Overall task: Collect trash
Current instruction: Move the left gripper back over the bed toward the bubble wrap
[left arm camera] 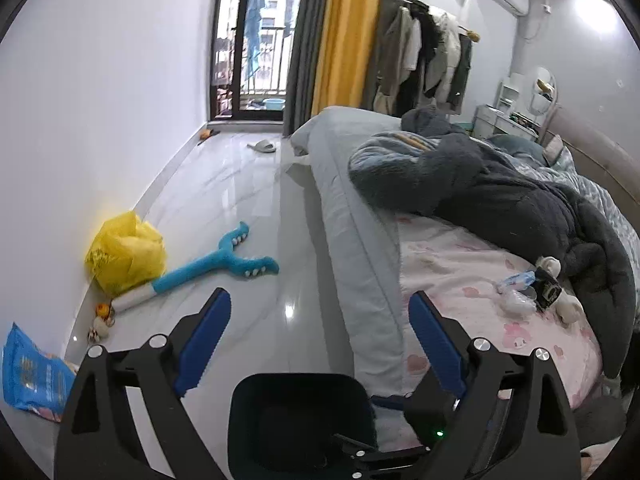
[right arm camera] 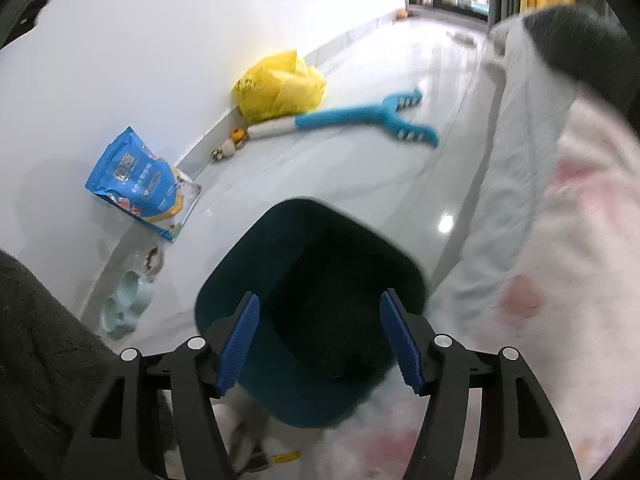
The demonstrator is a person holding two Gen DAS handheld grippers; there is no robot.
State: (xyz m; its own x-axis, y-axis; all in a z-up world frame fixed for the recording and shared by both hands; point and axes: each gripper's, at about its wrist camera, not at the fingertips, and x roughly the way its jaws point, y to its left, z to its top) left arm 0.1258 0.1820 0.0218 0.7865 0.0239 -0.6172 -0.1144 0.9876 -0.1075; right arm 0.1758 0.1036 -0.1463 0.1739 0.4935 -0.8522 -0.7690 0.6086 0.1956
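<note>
Right wrist view: right hand-held gripper point(right arm camera: 320, 340) wide, empty, over dark bin point(right arm camera: 312, 308) on floor beside bed point(left arm camera: 460, 272); left hand-held gripper point(left arm camera: 320, 320) also wide, empty; wrappers point(left arm camera: 516, 292) on bed, probably next, so approach low, pinch centrally.

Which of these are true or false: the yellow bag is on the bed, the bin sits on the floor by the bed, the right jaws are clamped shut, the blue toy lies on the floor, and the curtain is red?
1. The yellow bag is on the bed. False: it sits on the floor against the wall.
2. The dark bin stands beside the bed. True.
3. The right gripper has its jaws clamped shut. False: they stand open, empty.
4. The blue toy lies on the floor. True.
5. The curtain is red. False: yellow, with grey beside it.
</note>
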